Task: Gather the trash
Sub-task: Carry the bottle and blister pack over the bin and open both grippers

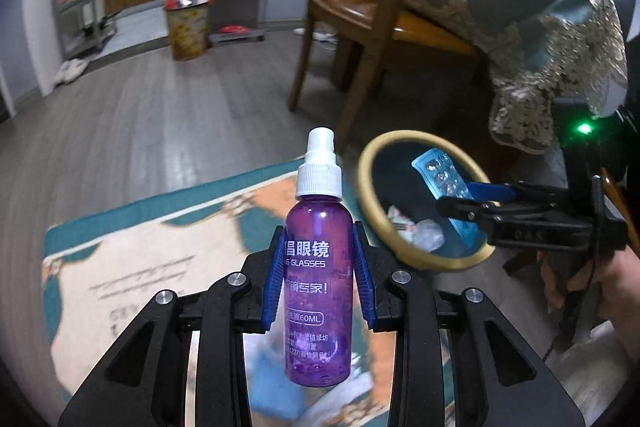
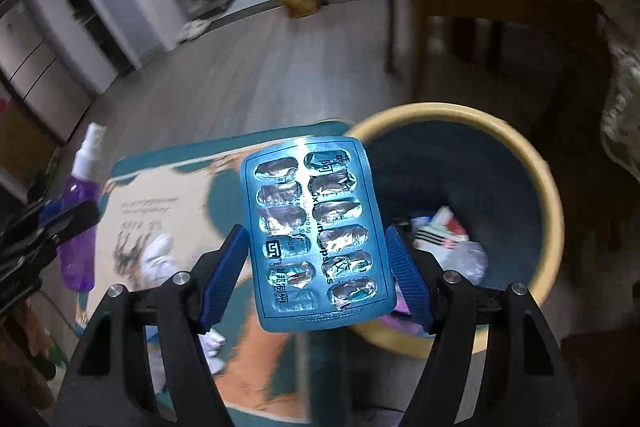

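Bottle: we judge the bottle (image 1: 319, 259) light, stiff and slick; the left gripper (image 1: 319, 281) pinches its mid-body, centre frame.
Blister pack: thin, springy, nearly weightless by our guess; the right gripper (image 2: 318, 269) clamps its long edges, the pack (image 2: 316, 227) at centre.
Bin: the bin (image 2: 554, 203) sits lower right, already holding scraps.
Obstacles: a chair (image 1: 360, 7) and tablecloth (image 1: 560, 67) crowd the upper right; the rug (image 1: 160, 247) lies below.

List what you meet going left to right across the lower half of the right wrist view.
purple spray bottle in the left gripper → patterned rug → blue blister pack clamped by the right gripper → yellow-rimmed trash bin with litter inside.
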`<action>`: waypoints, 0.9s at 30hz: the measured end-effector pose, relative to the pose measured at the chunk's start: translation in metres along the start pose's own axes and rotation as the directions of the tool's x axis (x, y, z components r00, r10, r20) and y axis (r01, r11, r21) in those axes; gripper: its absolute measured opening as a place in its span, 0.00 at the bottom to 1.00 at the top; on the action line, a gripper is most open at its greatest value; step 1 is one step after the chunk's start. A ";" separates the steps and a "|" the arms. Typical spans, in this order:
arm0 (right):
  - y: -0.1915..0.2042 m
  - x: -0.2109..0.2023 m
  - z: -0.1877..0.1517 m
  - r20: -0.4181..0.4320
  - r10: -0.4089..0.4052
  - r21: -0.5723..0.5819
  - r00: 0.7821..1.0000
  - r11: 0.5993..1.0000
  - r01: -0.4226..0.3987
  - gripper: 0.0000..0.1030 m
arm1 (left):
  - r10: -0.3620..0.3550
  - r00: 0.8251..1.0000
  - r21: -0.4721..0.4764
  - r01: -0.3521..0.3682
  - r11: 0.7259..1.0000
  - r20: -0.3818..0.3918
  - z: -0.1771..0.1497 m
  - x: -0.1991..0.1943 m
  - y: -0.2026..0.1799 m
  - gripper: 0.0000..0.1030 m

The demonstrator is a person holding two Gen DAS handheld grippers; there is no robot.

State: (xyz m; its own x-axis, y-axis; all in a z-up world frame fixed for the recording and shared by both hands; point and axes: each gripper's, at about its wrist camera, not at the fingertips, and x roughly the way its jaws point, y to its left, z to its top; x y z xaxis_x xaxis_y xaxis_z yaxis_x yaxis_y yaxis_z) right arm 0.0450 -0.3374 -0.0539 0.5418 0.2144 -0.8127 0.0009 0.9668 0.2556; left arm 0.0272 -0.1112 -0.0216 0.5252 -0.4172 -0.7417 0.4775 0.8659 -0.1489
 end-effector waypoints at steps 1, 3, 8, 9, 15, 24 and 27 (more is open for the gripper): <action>-0.006 0.001 0.000 0.002 -0.010 0.012 1.000 1.000 0.010 0.68 | -0.008 1.000 0.005 0.008 1.000 -0.001 0.001 0.003 -0.005 0.33; -0.024 0.001 0.002 0.006 -0.042 0.046 0.999 0.998 0.041 0.68 | -0.026 1.000 0.018 0.026 1.000 -0.007 0.006 0.014 -0.014 0.33; -0.068 0.014 -0.005 -0.036 -0.100 0.152 0.994 0.983 0.105 0.68 | -0.072 0.996 0.051 0.074 0.996 -0.043 0.013 0.050 -0.040 0.33; -0.074 0.016 -0.008 -0.049 -0.104 0.168 0.993 0.980 0.111 0.68 | -0.084 0.995 0.056 0.087 0.995 -0.056 0.014 0.060 -0.048 0.33; -0.113 0.027 -0.022 -0.088 -0.083 0.295 0.993 0.950 0.105 0.68 | -0.118 0.988 0.084 0.127 0.988 -0.102 0.015 0.103 -0.079 0.33; -0.135 0.012 -0.023 0.018 -0.033 0.400 0.999 0.916 0.023 0.75 | -0.132 0.987 0.103 0.141 0.985 -0.092 0.024 0.143 -0.102 0.33; -0.134 0.011 -0.018 0.033 -0.042 0.380 0.999 0.925 0.026 0.76 | -0.128 0.987 0.118 0.139 0.983 -0.098 0.023 0.152 -0.107 0.33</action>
State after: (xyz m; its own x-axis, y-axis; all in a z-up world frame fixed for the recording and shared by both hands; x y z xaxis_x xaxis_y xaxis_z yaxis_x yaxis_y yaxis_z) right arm 0.0356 -0.4621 -0.1069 0.5686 0.1693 -0.8050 0.3343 0.8466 0.4142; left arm 0.0716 -0.2736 -0.1031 0.3886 -0.4956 -0.7768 0.6255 0.7609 -0.1726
